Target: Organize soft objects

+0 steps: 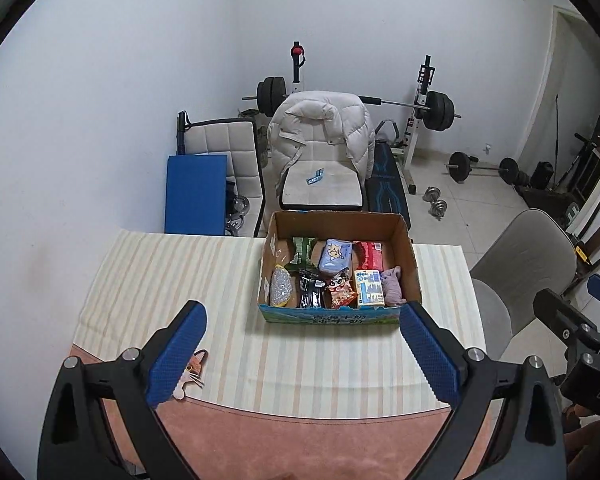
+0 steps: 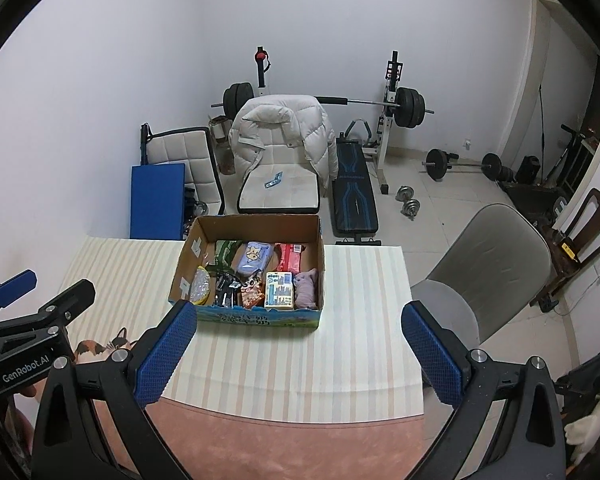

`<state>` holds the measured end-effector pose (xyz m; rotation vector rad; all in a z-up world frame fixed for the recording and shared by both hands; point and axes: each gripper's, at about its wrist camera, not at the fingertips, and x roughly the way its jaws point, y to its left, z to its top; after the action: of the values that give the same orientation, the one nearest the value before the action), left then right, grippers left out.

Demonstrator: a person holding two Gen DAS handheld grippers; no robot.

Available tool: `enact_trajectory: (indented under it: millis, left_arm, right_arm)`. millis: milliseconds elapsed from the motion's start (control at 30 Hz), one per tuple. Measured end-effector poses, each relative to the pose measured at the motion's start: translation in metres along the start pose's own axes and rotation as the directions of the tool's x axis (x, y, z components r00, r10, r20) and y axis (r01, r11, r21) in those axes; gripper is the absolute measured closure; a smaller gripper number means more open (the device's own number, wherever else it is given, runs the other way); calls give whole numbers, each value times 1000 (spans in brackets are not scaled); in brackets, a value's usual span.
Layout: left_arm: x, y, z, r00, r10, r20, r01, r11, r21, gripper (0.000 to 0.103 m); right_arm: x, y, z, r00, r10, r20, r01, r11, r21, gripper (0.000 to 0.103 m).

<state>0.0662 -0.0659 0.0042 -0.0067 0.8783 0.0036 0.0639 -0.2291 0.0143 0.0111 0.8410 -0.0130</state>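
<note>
An open cardboard box point(image 1: 414, 276) stands at the far side of the table on a striped cloth point(image 1: 172, 280). It holds several soft packs: a blue tissue pack point(image 1: 334, 255), a red pack point(image 1: 367, 255), a lilac cloth point(image 1: 392, 286), snack bags and a silver pouch point(image 1: 281, 288). The box also shows in the right wrist view point(image 2: 322, 264). My left gripper point(image 1: 304, 320) is open and empty, held above the table in front of the box. My right gripper point(image 2: 300, 320) is open and empty, also in front of the box.
A pink mat point(image 1: 300, 440) with a cat picture point(image 1: 192, 372) covers the near table. A grey chair point(image 2: 496, 268) stands at the right. Behind the table are a white chair with a puffer jacket point(image 1: 320, 136), a blue pad point(image 1: 196, 194) and a weight bench.
</note>
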Motion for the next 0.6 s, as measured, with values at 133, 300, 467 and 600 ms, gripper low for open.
enact_trajectory:
  millis: [133,300,467,600]
  left_arm:
    - [-3,0,0,1000,-4,3,4,1000,2,4]
    - [-4,0,1,1000,-1,6,1,1000,5,4]
    - [-6,3,3,1000,-3,3,3,1000,9,4]
    - [-5,2,2,1000,-4,6,4,1000,11,4]
  right_arm:
    - [-2,2,0,1000,-8,8,8,1000,-3,0]
    - [-7,1,1,1000,-16,19,16,1000,-6,0]
    - [-7,2,1,1000,-15,16,16,1000,-7,0]
    - [-7,1,1,1000,-17,18,17,1000,-9,0]
